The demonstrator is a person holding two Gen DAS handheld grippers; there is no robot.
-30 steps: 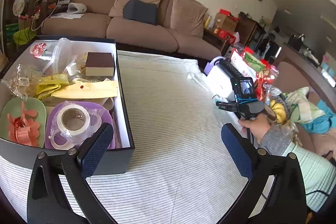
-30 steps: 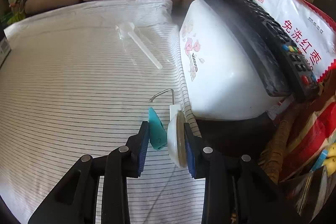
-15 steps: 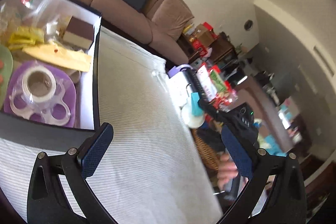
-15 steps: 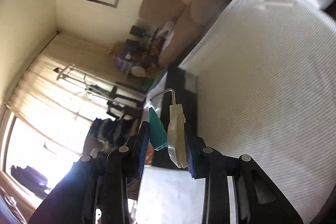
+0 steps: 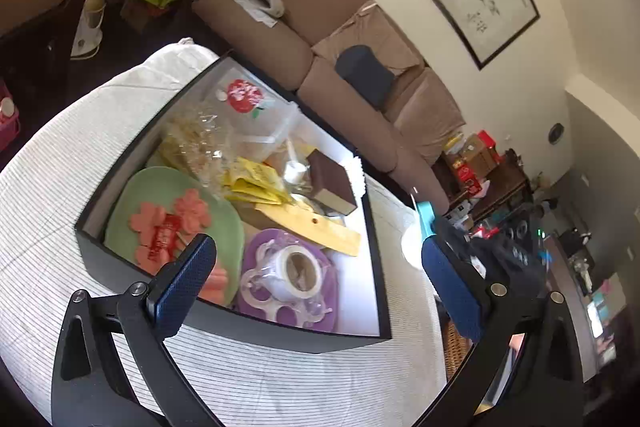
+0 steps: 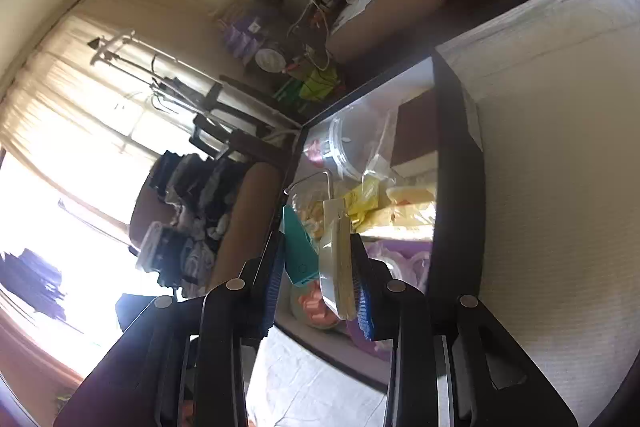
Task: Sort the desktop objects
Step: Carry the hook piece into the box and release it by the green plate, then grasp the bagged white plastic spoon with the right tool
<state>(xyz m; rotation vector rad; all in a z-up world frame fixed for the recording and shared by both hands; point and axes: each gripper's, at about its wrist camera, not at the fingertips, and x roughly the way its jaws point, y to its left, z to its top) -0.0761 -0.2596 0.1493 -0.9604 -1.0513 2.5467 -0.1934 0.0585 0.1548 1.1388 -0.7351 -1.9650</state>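
A black box [image 5: 280,327] with white inner walls stands on the striped tablecloth [image 5: 60,187]. It holds a green plate [image 5: 132,199], a purple tray with a tape roll [image 5: 298,267], a brown block [image 5: 332,183] and bags. My left gripper [image 5: 316,279] is open and empty, above the box's near side. My right gripper [image 6: 318,291] is rolled sideways and shut on a white and teal suction hook [image 6: 332,259] with a metal wire, just above the box's edge [image 6: 456,187]. The hook also shows in the left wrist view [image 5: 420,231], at the box's right side.
A brown sofa [image 5: 340,39] runs behind the table. Cluttered shelves and boxes [image 5: 480,167] stand at the right. A wicker basket [image 5: 456,351] sits past the table's right edge. Bright windows and a clothes rack [image 6: 120,107] fill the right wrist view's left.
My right gripper lifted the hook off the cloth beside the white container, rolled sideways and carried it left to the box. My left gripper swung left over the box, still open.
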